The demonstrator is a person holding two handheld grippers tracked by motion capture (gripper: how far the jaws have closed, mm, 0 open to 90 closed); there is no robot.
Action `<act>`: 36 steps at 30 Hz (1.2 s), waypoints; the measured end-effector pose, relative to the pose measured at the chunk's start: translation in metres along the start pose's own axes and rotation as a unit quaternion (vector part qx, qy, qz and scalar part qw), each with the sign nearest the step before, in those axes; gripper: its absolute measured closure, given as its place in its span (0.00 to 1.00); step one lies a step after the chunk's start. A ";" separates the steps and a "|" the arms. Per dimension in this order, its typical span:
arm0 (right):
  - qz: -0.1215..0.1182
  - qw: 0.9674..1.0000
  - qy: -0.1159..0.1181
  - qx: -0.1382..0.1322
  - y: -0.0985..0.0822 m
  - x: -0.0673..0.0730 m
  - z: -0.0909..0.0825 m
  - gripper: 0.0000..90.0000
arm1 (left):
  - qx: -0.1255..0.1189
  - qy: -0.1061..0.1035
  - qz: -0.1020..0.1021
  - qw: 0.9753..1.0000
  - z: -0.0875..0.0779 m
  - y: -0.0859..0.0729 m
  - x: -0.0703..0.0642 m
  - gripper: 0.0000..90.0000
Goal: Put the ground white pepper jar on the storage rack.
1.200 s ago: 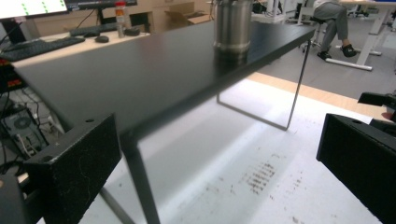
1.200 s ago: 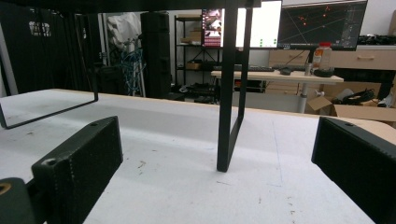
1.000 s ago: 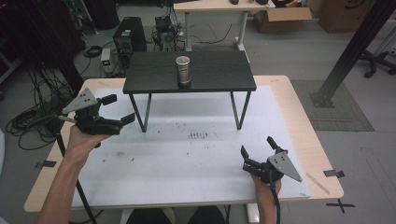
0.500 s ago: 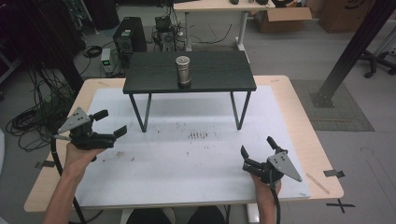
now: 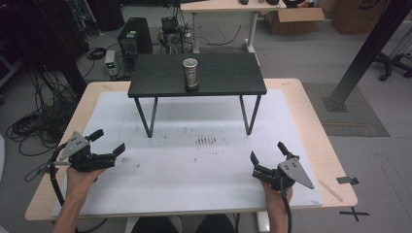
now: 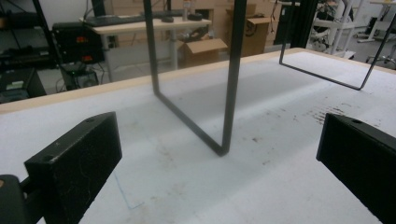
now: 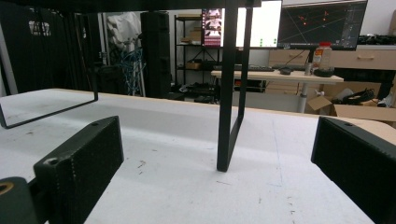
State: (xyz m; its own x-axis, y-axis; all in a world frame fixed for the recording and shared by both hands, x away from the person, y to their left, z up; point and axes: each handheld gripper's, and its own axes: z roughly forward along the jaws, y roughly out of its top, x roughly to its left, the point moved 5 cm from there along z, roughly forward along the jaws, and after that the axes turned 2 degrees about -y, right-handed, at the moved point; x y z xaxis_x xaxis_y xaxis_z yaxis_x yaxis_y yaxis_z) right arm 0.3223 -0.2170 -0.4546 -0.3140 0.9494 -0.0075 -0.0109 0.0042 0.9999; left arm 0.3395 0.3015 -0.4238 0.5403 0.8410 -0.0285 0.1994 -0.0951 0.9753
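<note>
Lowered toward the near edge, the left gripper [image 5: 108, 141] now rests wide open and empty like the right gripper [image 5: 267, 156]; approach the metal cup [image 5: 190, 74] level and slowly.

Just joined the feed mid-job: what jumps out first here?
A metal cylinder stands upright, alone on a small black bench at the far middle of the white table mat. Near the person's edge, the left gripper and the right gripper rest wide apart, both open and holding nothing.
</note>
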 end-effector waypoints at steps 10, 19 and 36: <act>0.000 1.000 0.000 0.001 0.000 0.000 0.000 0.02 | -0.036 0.015 0.002 0.999 -0.011 -0.019 0.003 0.00; 0.000 1.000 0.000 0.001 0.000 0.000 0.000 0.03 | -0.047 0.019 -0.008 0.999 -0.014 -0.036 0.005 0.00; 0.000 1.000 -0.001 0.000 0.000 0.000 0.000 0.03 | -0.099 0.033 0.013 0.994 -0.023 -0.037 0.000 0.01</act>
State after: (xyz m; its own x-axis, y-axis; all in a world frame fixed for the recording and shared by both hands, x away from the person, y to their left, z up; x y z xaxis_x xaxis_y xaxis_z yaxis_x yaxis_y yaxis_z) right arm 0.3221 -0.2170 -0.4547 -0.3124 0.9499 -0.0074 -0.0112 0.0041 0.9999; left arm 0.3132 0.3172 -0.4549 0.4877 0.8730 0.0062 0.0179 -0.0171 0.9997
